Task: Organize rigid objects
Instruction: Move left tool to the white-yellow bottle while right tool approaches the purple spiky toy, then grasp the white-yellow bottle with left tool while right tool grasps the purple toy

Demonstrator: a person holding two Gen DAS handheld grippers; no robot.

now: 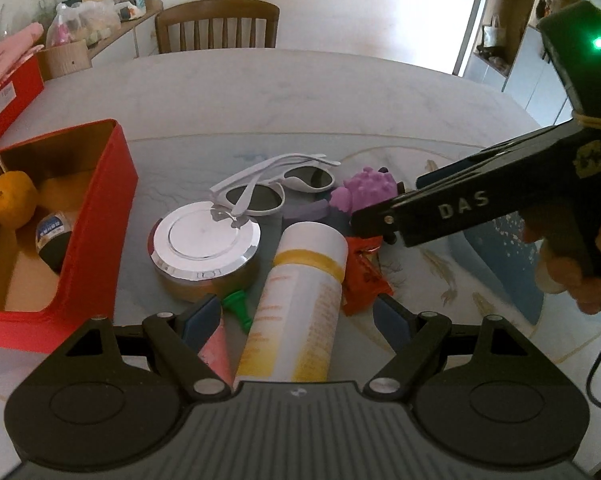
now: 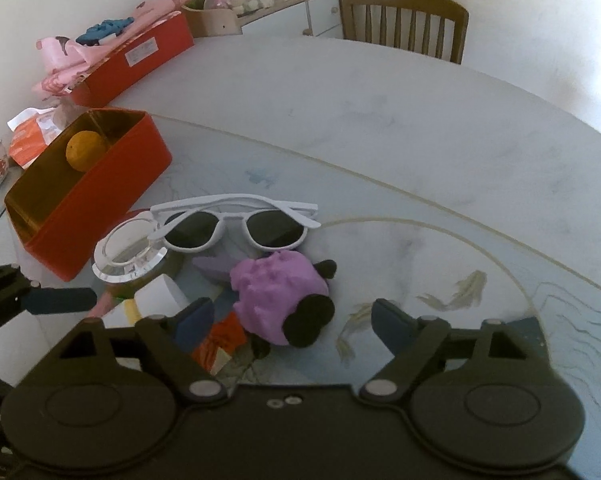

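Your left hand-held gripper [image 1: 296, 314] released, straddling the white-and-yellow bottle [image 1: 296, 300], right hand-held gripper [image 2: 288, 320] released over the purple toy [image 2: 278, 294], red box [image 1: 96, 220] nearby on the worktop [image 1: 300, 100].

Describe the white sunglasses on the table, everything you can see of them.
The sunglasses have a glossy white frame that looks like plastic, with dark rounded lenses. Both arms are folded across behind the lenses. They lie in the pile on the table, one end propped on the mirrored lid of the round tin, so they sit tilted. A purple toy lies beside them. No tongs touch them.
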